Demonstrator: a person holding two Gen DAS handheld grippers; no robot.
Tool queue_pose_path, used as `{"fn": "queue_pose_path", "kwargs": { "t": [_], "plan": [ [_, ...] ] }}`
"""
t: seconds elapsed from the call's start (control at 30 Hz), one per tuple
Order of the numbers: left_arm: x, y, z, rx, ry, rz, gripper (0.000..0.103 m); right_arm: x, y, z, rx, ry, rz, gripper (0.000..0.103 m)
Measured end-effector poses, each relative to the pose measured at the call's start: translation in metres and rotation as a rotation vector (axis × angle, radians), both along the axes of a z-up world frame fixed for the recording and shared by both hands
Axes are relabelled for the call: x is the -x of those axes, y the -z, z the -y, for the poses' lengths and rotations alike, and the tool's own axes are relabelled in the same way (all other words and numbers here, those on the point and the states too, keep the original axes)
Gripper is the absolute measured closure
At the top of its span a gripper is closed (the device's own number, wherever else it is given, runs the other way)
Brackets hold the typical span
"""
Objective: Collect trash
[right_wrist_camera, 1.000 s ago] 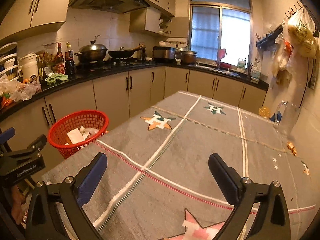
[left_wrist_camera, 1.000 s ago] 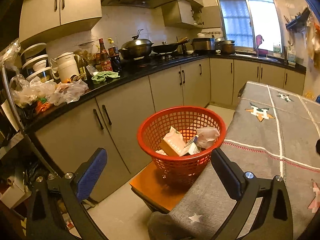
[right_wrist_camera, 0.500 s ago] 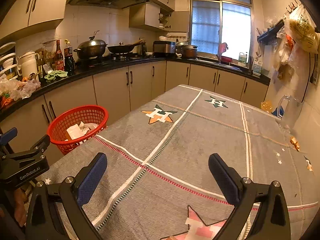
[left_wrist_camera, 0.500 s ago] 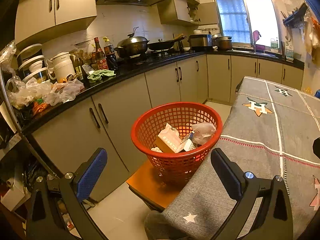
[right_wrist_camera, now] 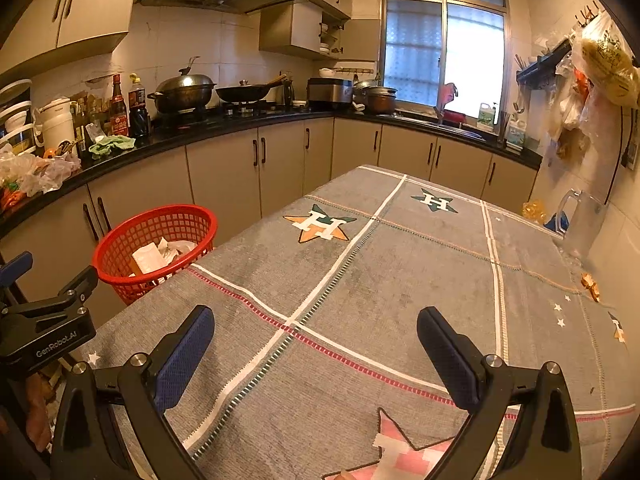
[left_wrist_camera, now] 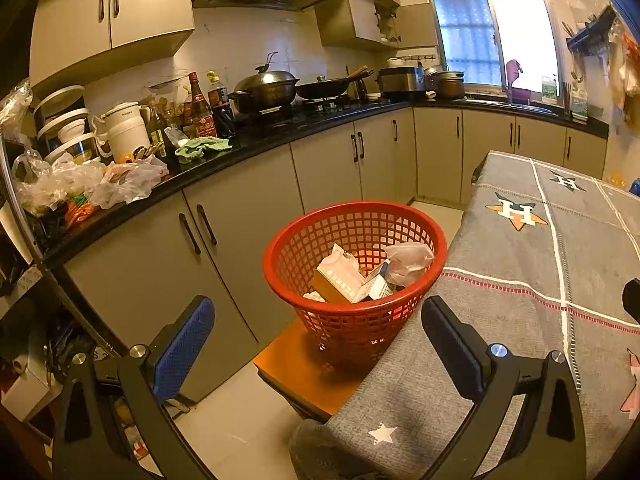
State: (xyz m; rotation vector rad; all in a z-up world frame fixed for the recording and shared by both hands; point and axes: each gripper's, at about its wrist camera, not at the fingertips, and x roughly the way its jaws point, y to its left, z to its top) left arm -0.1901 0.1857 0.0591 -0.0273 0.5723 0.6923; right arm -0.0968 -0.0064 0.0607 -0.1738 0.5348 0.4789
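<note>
A red mesh basket (left_wrist_camera: 430, 236) (right_wrist_camera: 120, 240) stands on a wooden stool beside the table's left edge. Inside it lie a pale carton (left_wrist_camera: 340, 274), a crumpled clear plastic bag (left_wrist_camera: 408, 258) and small wrappers. My left gripper (left_wrist_camera: 316, 320) is open and empty, hovering short of the basket, its right finger over the table corner. My right gripper (right_wrist_camera: 316, 334) is open and empty above the grey tablecloth (right_wrist_camera: 400, 280). Small orange scraps (right_wrist_camera: 590, 282) lie at the table's far right edge.
A wooden stool (left_wrist_camera: 296, 364) holds the basket. Beige cabinets (left_wrist_camera: 240, 232) and a cluttered black counter (left_wrist_camera: 200, 168) run along the left and back. A clear jug (right_wrist_camera: 580, 220) and a yellow wrapper (right_wrist_camera: 534, 210) sit by the right wall. The left gripper's body (right_wrist_camera: 44, 328) shows in the right wrist view.
Both grippers have drifted back a little, staying open. The basket sits slightly farther from the left gripper and the view has tilted gently.
</note>
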Motion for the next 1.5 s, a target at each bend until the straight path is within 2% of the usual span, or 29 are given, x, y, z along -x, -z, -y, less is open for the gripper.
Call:
{"fn": "queue_pose_path", "kwargs": {
  "t": [0.7, 1.5],
  "plan": [
    [0.001, 0.001, 0.001, -0.001, 0.005, -0.005, 0.0, 0.001, 0.004, -0.001, 0.018, 0.001, -0.001, 0.0],
    [-0.001, 0.007, 0.009, 0.01, 0.063, -0.02, 0.0, -0.007, 0.011, 0.009, 0.029, 0.038, -0.025, 0.0]
  ]
}}
